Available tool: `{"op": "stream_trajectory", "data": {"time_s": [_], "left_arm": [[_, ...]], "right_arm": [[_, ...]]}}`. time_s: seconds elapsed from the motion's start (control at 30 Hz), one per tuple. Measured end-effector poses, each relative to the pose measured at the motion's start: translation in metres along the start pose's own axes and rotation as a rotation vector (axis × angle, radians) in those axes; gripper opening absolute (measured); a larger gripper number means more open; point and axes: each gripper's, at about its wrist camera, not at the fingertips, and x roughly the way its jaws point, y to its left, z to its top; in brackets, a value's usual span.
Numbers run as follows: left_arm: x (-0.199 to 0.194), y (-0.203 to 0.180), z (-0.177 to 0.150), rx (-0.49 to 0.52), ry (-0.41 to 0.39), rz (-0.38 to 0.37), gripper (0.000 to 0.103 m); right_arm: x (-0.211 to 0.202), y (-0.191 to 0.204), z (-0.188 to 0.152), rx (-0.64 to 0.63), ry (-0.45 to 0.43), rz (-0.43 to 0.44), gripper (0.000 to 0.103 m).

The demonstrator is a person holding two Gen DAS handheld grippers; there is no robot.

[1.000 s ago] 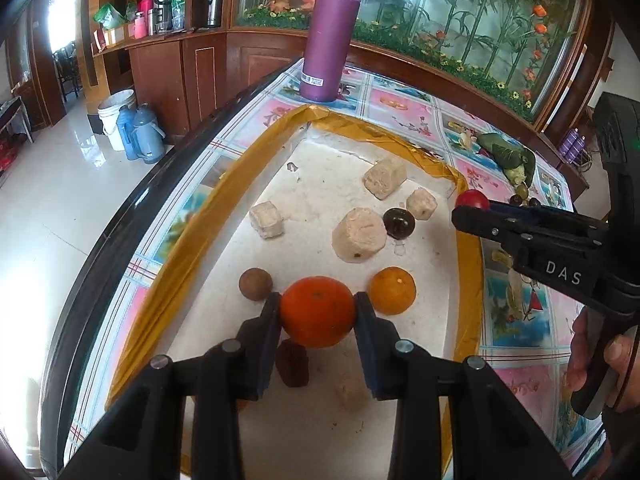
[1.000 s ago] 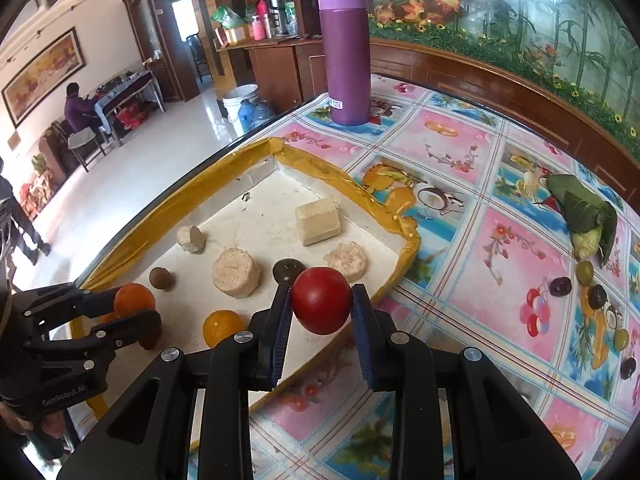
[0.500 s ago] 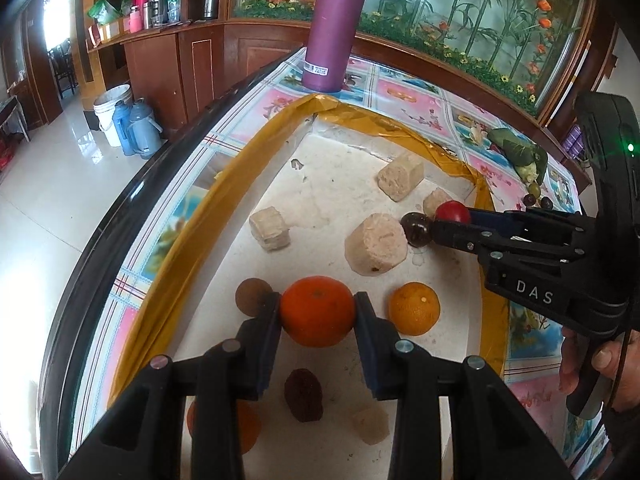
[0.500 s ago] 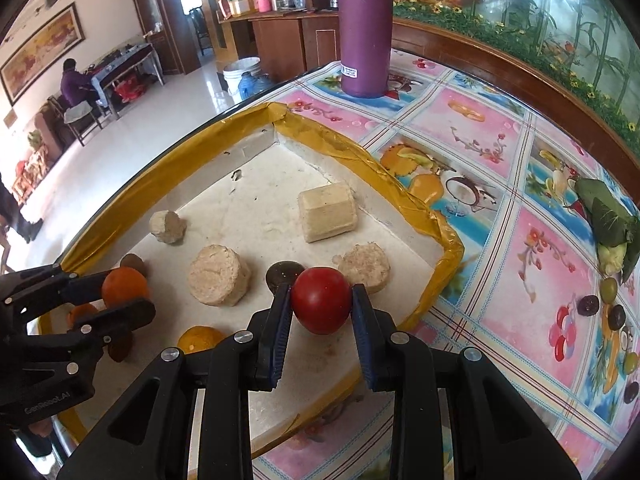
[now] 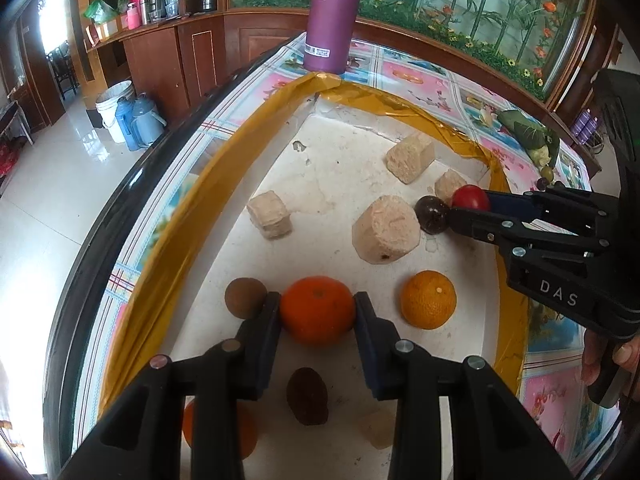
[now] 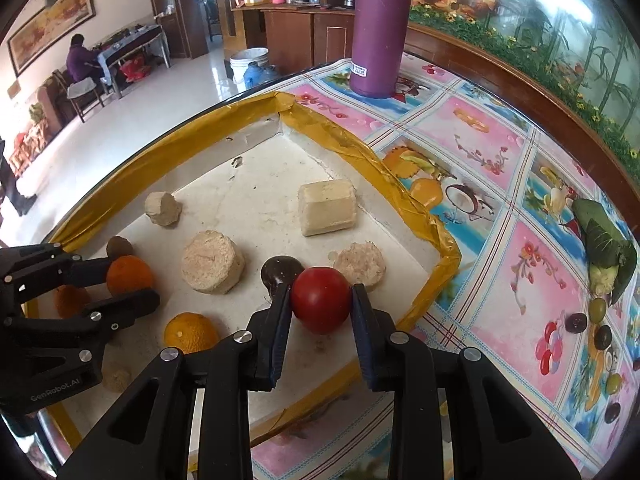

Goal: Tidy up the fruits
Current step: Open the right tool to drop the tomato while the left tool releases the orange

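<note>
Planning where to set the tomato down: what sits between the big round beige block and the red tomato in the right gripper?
A dark round fruit lies between the round block and the tomato, in both views.

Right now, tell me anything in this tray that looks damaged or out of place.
The tray's yellow tape is wrinkled and lifting along the right rim, and the white floor is chipped near the far corner. Pale foam-like blocks lie scattered among the fruit, which seems odd for a fruit tray.

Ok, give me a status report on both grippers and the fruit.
Left gripper shut on round orange fruit. Right gripper shut on round red fruit, over white yellow-taped tray. Dark round fruit touching its left finger.
</note>
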Motion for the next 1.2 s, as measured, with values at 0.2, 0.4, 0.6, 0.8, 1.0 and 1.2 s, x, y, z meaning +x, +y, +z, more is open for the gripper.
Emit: {"op": "stream_trajectory", "data": {"time_s": [0.2,0.4,0.6,0.8,1.0,1.2], "left_arm": [[0.000,-0.001,0.001,0.007,0.006,-0.002,0.039],[0.000,-0.003,0.001,0.008,0.005,-0.006,0.043],[0.001,-0.004,0.000,0.012,0.008,-0.001,0.044],[0.000,-0.004,-0.002,0.006,0.013,0.011,0.050],[-0.004,-0.003,-0.007,-0.003,0.014,0.010,0.056],[-0.018,-0.010,-0.014,0.030,-0.017,0.018,0.068]], "right_arm": [[0.001,-0.001,0.001,-0.040,0.033,0.025,0.029],[0.007,0.002,0.001,-0.102,0.043,0.025,0.029],[0.006,0.002,0.000,-0.097,0.030,0.029,0.031],[0.001,0.006,-0.001,-0.079,0.010,0.004,0.034],[-0.017,0.012,-0.008,-0.065,-0.023,-0.033,0.039],[-0.050,0.021,-0.022,-0.039,-0.091,-0.096,0.065]]}}
